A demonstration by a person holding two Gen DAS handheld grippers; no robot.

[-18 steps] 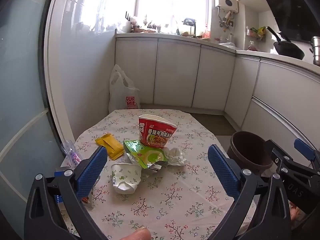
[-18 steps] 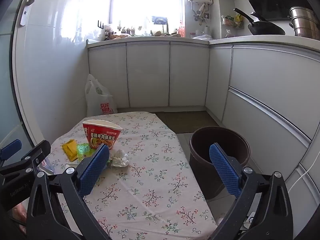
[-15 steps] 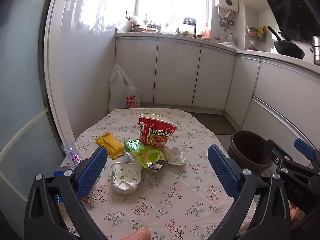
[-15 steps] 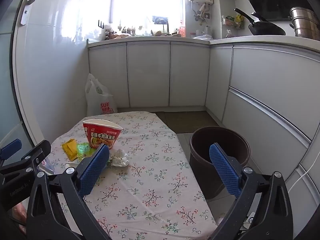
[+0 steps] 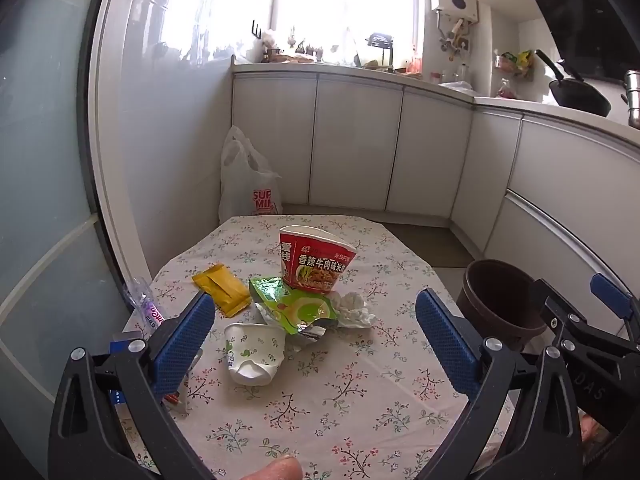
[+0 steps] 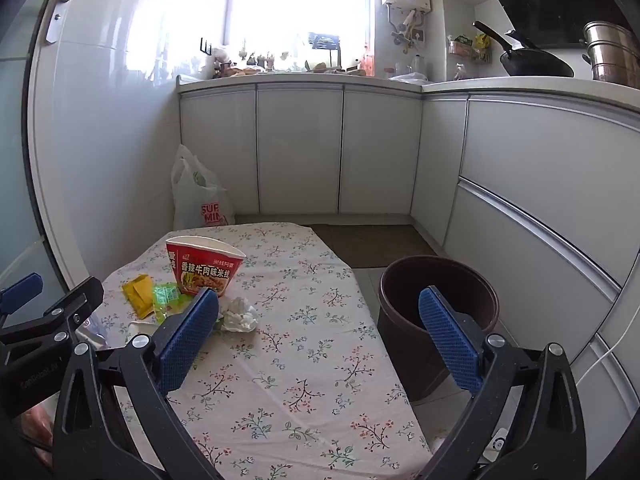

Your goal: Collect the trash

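Above the table [image 5: 360,420] we hold both grippers [image 5: 316,340] [image 6: 320,336] wide and empty, litter [image 5: 304,308] ahead, bin [image 6: 436,308] alongside for drops.

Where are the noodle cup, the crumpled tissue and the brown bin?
noodle cup [image 5: 316,264], left wrist view, on its red printed side.
crumpled tissue [image 5: 354,309], left wrist view, on the middle of the wad.
brown bin [image 6: 400,336], right wrist view, on its outer wall.
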